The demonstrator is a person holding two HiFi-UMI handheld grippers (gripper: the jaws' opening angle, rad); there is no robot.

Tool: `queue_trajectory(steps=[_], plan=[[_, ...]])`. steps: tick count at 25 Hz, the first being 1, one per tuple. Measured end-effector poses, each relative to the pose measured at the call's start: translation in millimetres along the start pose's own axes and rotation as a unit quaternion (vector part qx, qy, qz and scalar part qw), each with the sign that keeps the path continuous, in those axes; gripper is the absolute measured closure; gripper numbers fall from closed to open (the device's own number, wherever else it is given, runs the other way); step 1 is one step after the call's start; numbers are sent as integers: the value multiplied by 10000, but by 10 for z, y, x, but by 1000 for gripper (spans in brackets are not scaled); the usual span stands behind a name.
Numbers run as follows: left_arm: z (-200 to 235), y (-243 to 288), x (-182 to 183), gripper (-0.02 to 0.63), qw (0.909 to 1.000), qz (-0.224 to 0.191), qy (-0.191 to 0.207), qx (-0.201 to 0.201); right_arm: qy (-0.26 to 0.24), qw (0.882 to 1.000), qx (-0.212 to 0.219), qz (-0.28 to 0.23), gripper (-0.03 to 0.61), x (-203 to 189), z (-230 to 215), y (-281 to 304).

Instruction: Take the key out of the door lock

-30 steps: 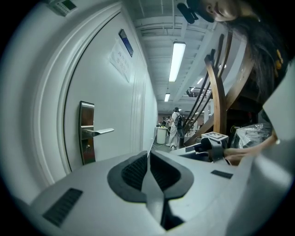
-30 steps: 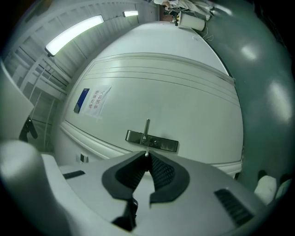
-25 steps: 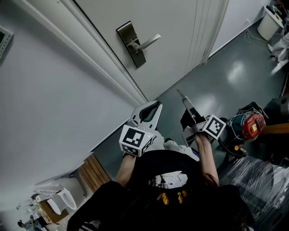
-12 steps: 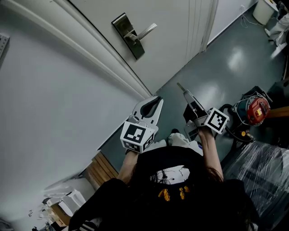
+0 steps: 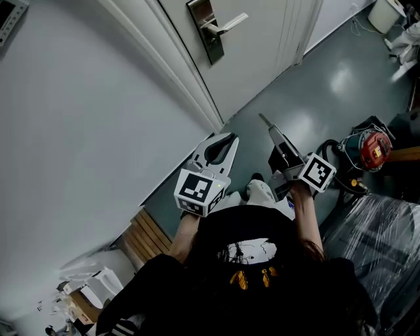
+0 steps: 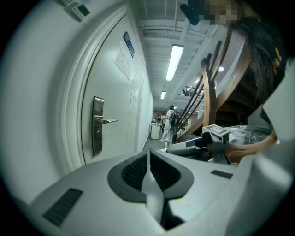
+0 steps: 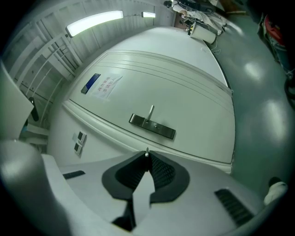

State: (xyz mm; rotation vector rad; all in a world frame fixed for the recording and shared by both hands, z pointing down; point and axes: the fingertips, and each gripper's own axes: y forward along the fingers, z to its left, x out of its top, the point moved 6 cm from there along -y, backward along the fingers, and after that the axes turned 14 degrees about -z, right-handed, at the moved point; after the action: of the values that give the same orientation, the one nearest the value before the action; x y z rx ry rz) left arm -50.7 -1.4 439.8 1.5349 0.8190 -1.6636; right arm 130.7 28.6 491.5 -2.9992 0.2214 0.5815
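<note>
Left gripper (image 5: 231,138) and right gripper (image 5: 267,126) point side by side toward the far door (image 5: 262,59). The left fingers are pressed together and empty; the right fingers pinch the small key (image 7: 146,152).

a glossy grey-green floor (image 5: 315,85) runs along the foot of the wall. on it, wooden boards (image 5: 141,239) lie against the wall at lower left, a red and silver machine (image 5: 369,149) sits at right near a bundle in clear plastic wrap (image 5: 384,230), a white bin (image 5: 384,14) stands well apart, and a white shoe (image 5: 261,191) rests between the boards and the machine
</note>
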Motion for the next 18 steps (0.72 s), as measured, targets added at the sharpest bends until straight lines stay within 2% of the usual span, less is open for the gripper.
queue_trajectory(steps=[6,18], plan=[[99,-291,-17,591,9999,-135,-9,3,-255,9996,57,45,558,-263,155,-44],[55,-626,39,590,9991,-404,80,-107,-773,9969,105,56,558,-433,350,-190]])
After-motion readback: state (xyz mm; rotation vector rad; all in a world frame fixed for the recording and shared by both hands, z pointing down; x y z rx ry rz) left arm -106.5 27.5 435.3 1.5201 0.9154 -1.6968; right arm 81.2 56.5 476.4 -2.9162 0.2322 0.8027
